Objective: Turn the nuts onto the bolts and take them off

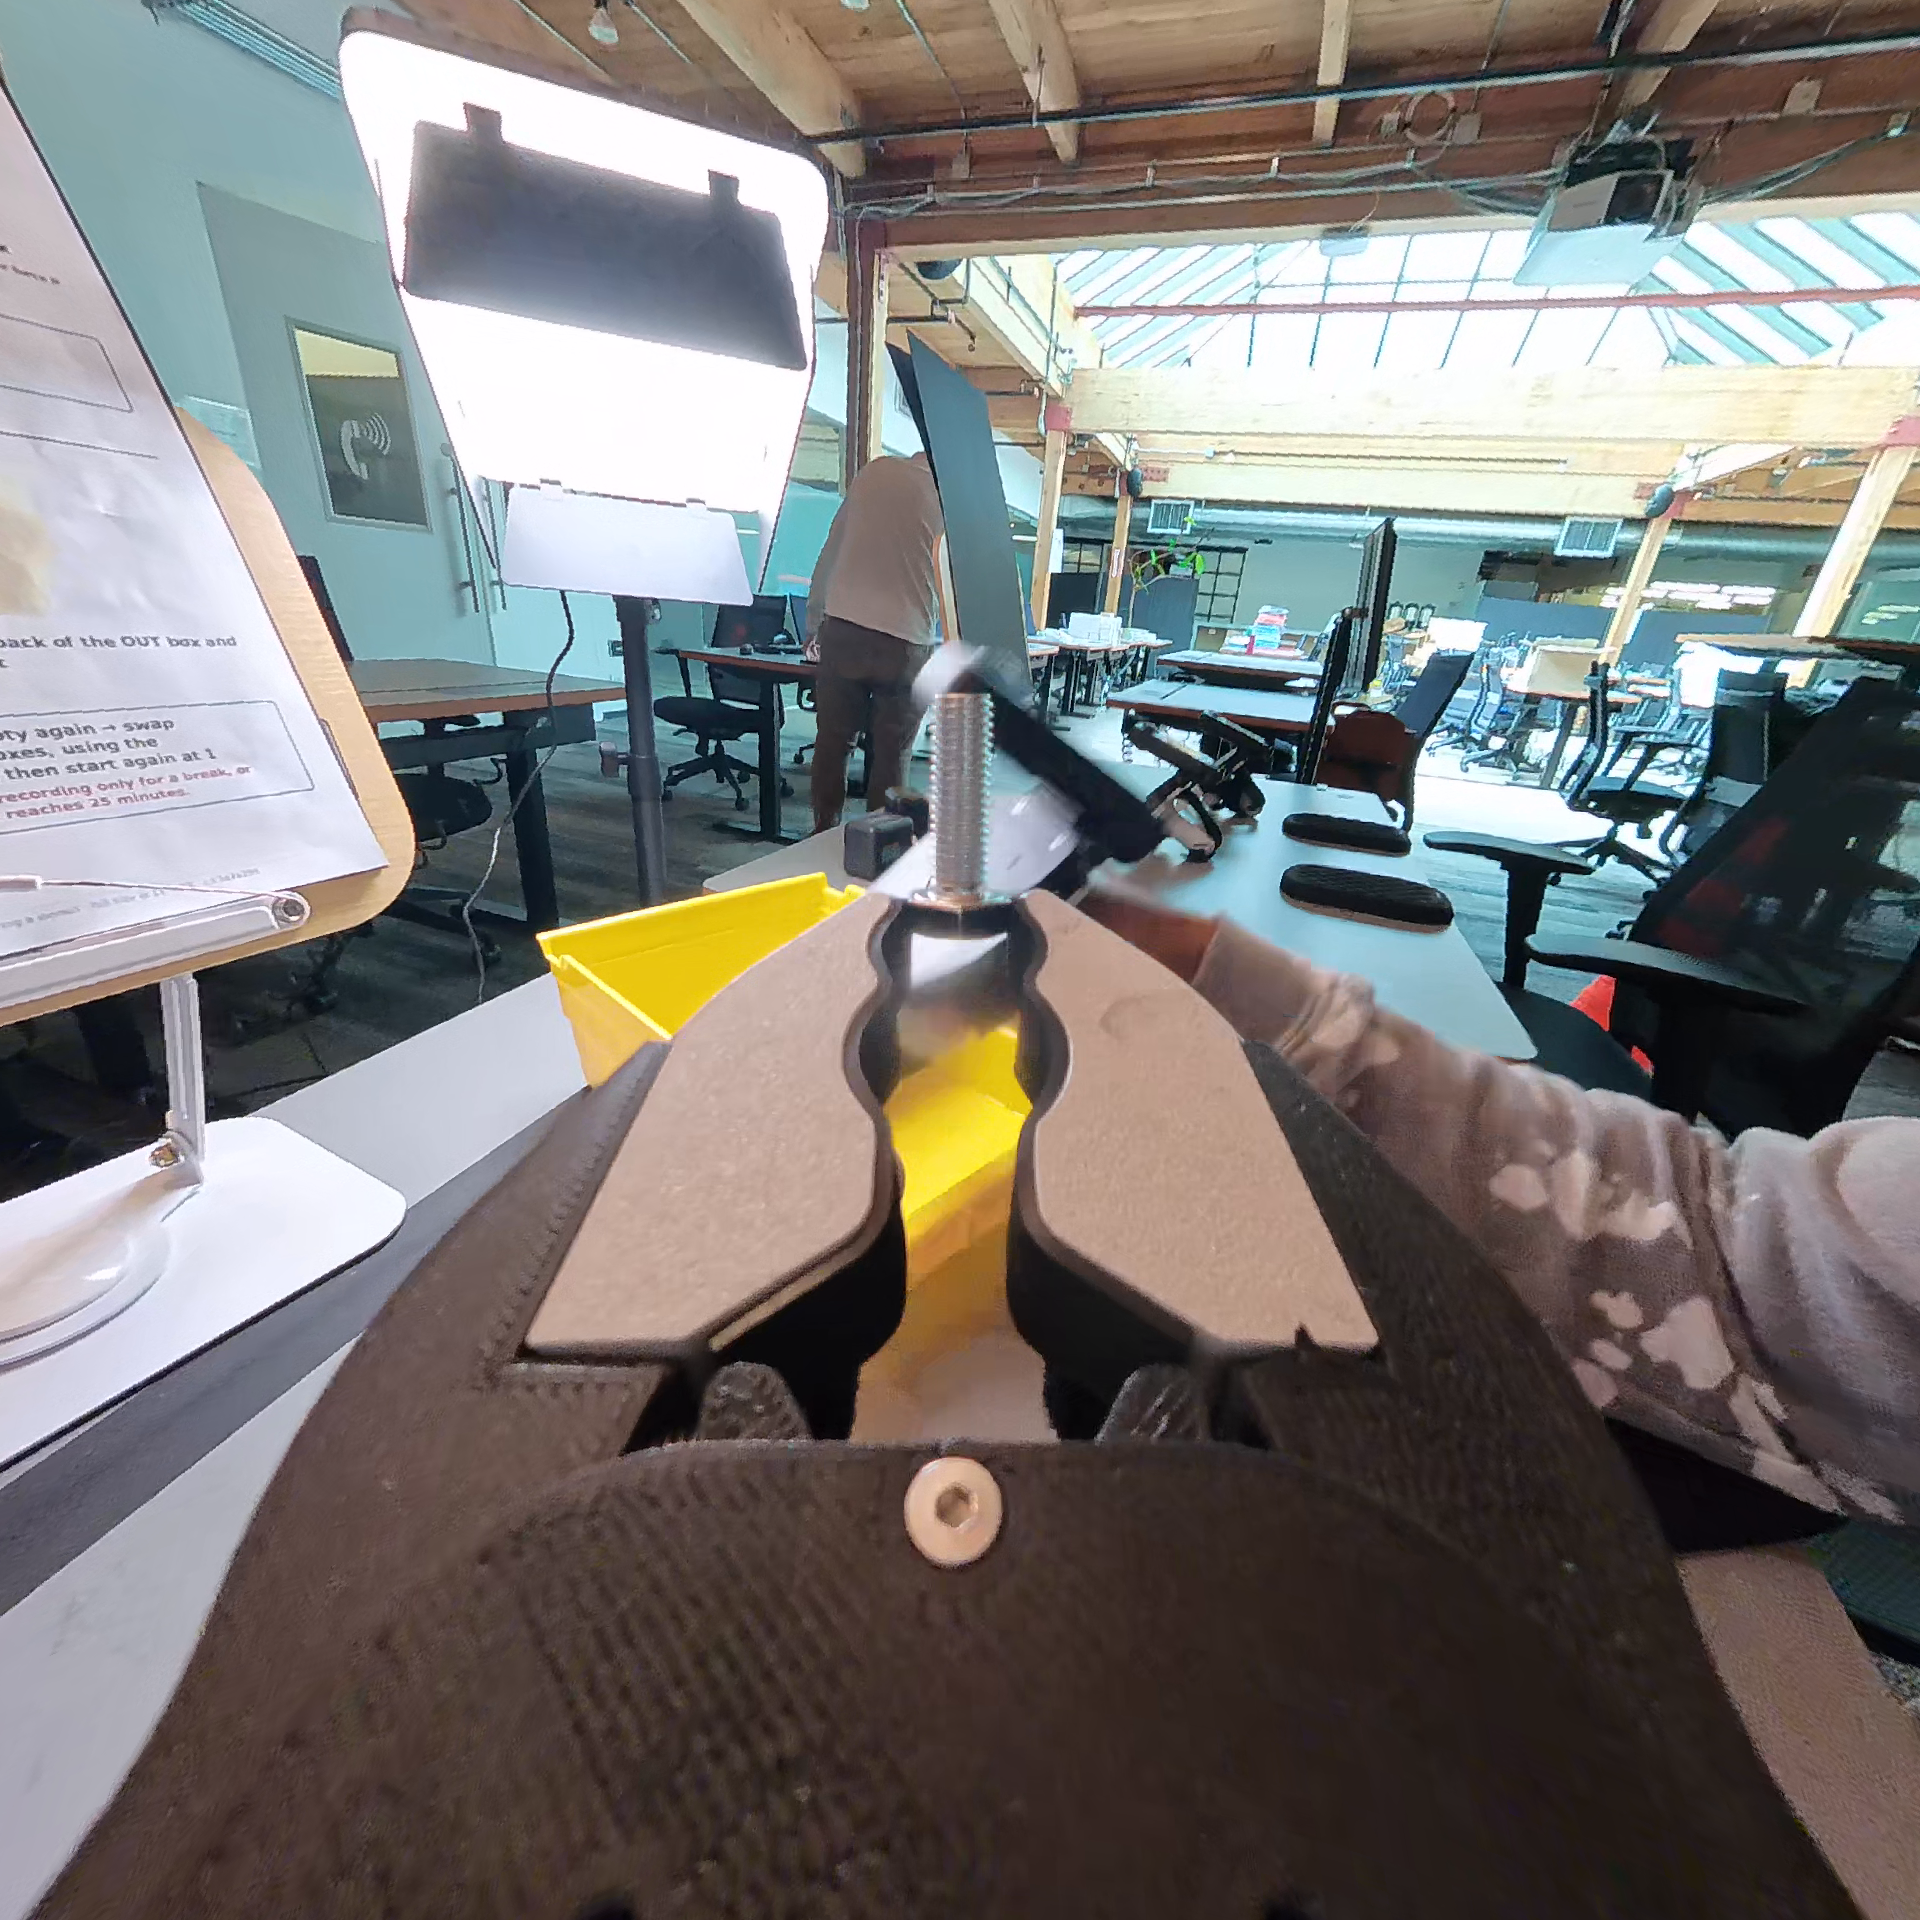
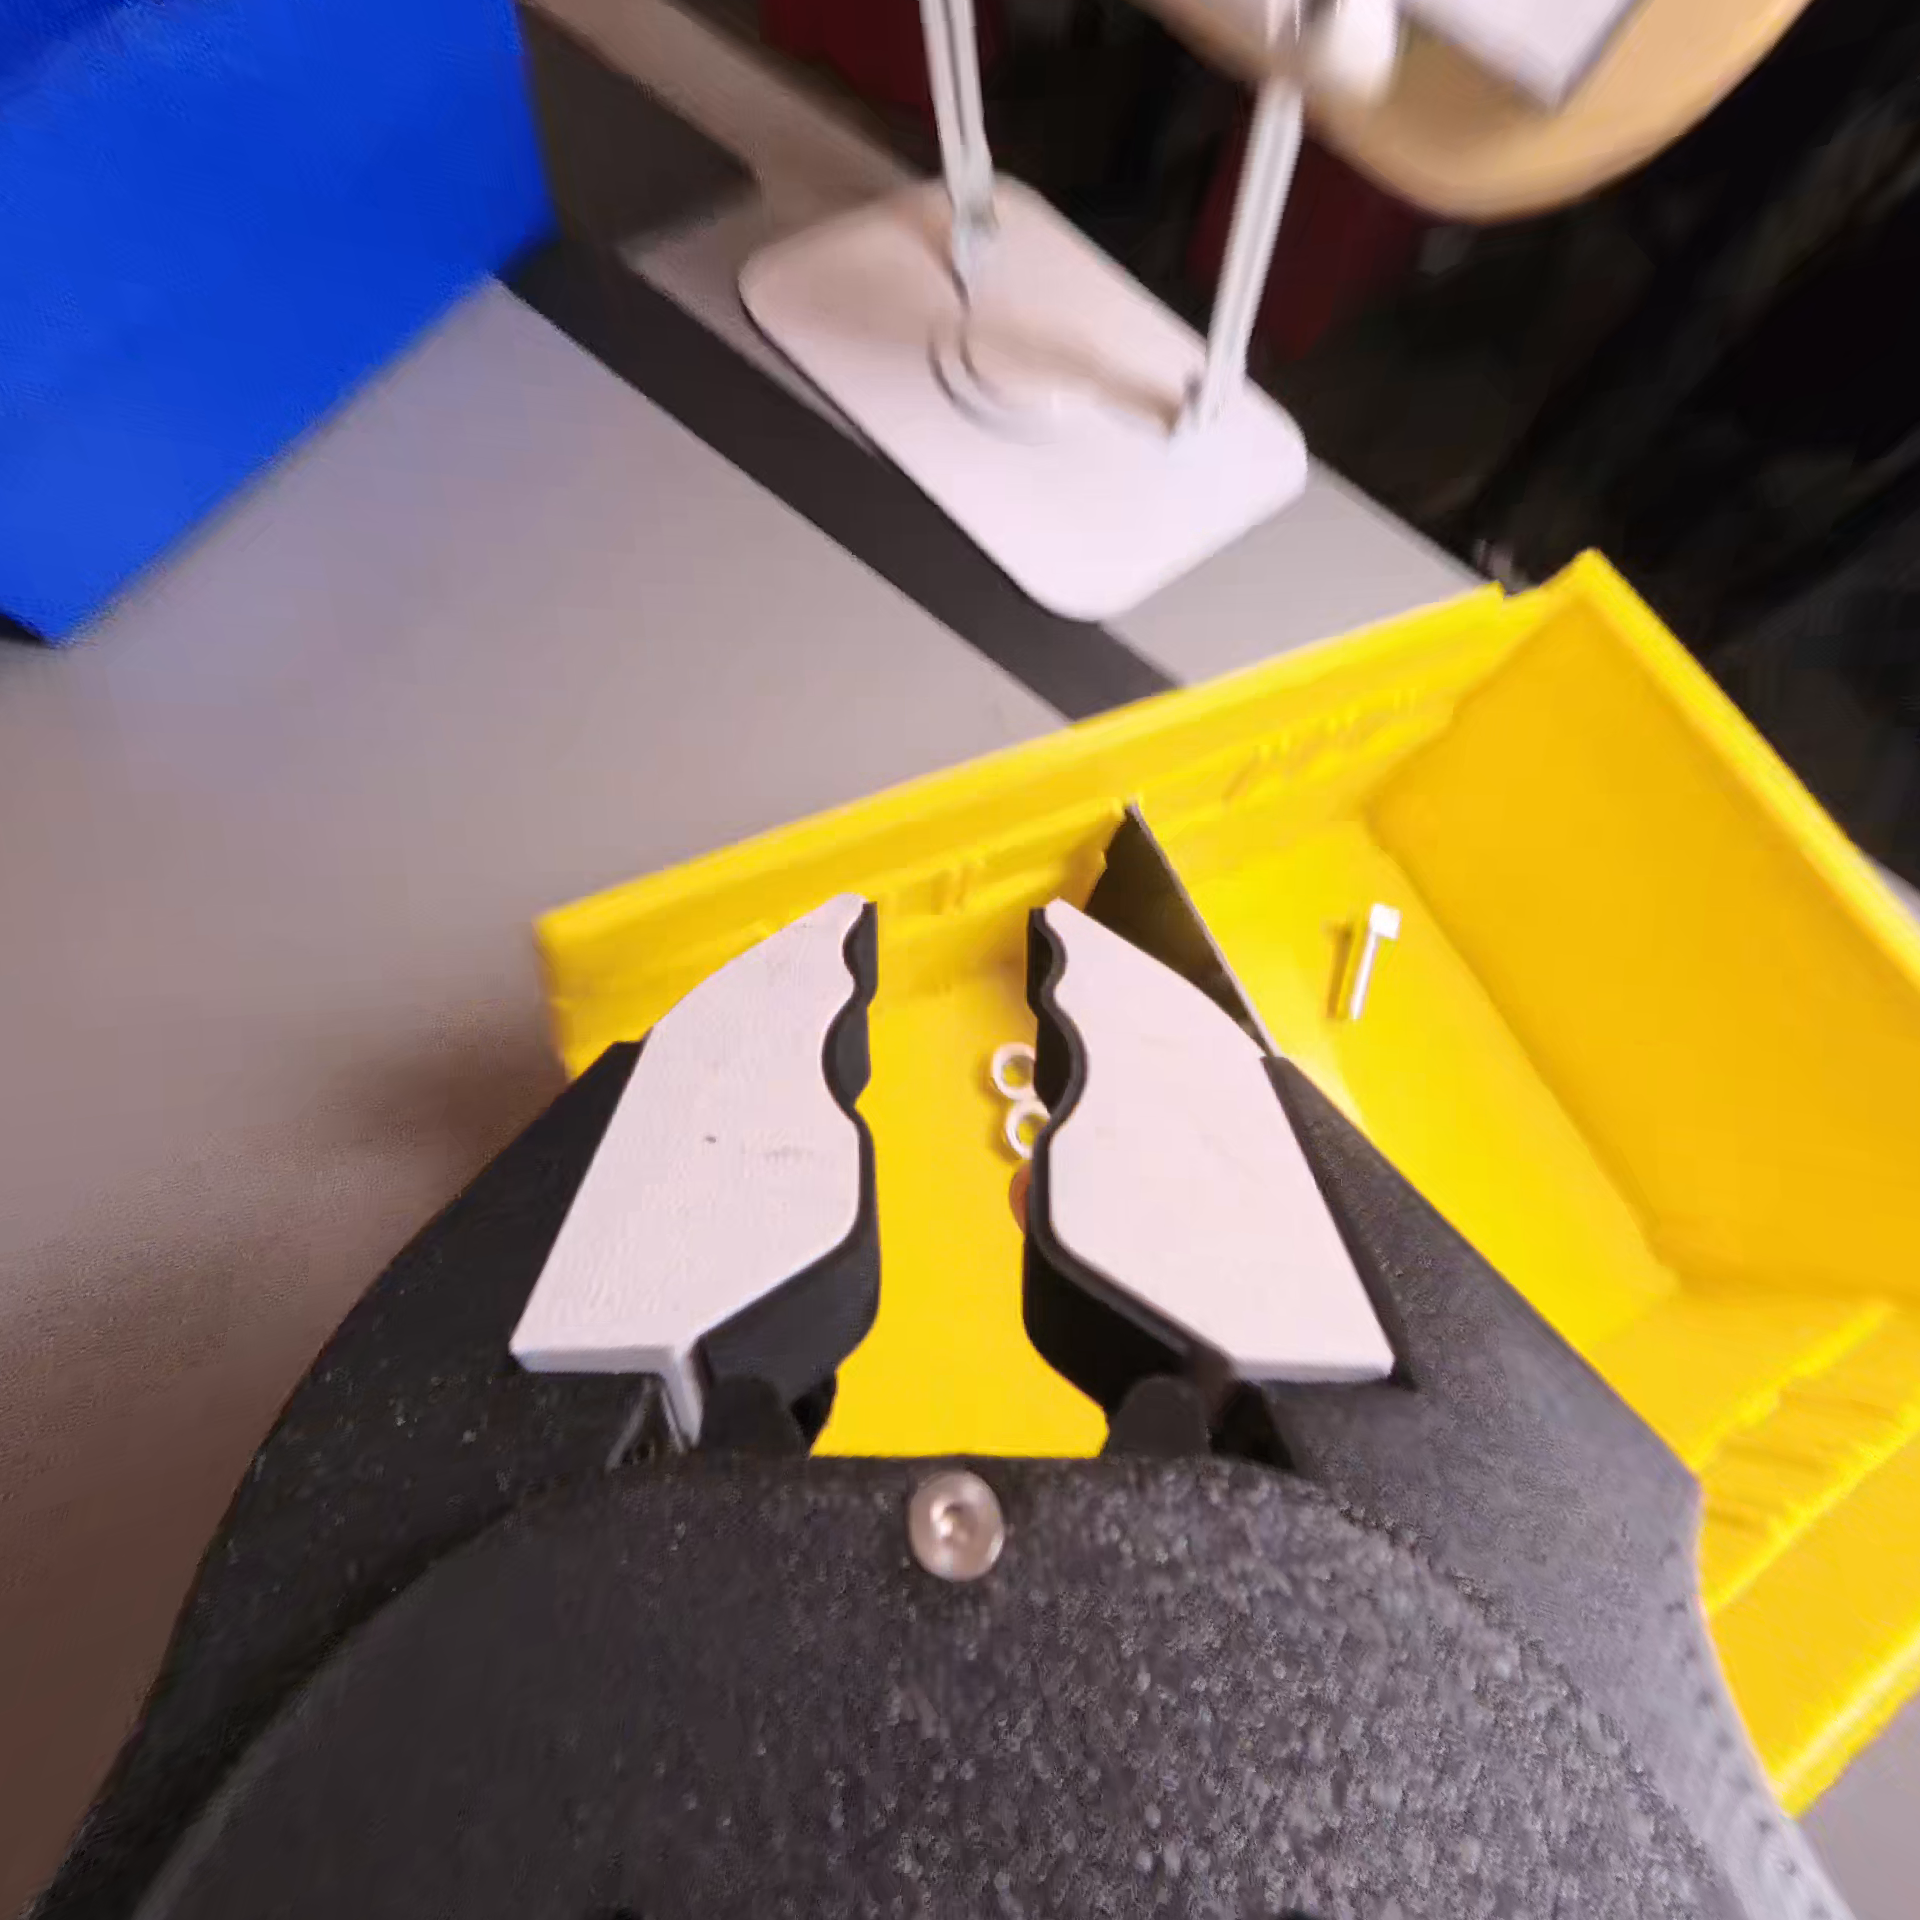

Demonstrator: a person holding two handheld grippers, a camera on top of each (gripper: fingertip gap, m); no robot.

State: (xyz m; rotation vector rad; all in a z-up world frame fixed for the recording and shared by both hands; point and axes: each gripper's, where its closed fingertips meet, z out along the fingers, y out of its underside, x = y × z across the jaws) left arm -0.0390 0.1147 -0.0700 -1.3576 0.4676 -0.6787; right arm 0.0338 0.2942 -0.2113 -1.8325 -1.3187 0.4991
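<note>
One grey tabletop [image 2: 312, 831], open-plan office.

Bright threaded metal bolt [image 1: 957, 790], ridged matt yellow plastic bin [image 2: 1455, 1039], grainy black gripper body, shiny nuts [image 2: 1018, 1096], probably steel

A grey table [image 2: 312, 852] with a dark strip along its far edge is seen carrying a yellow bin [image 2: 1538, 935], a white stand base [image 2: 1049, 457] and a blue box [image 2: 239, 281]. The bin is set near the stand base, well apart from the blue box, which is blurred at the table's left corner
</note>
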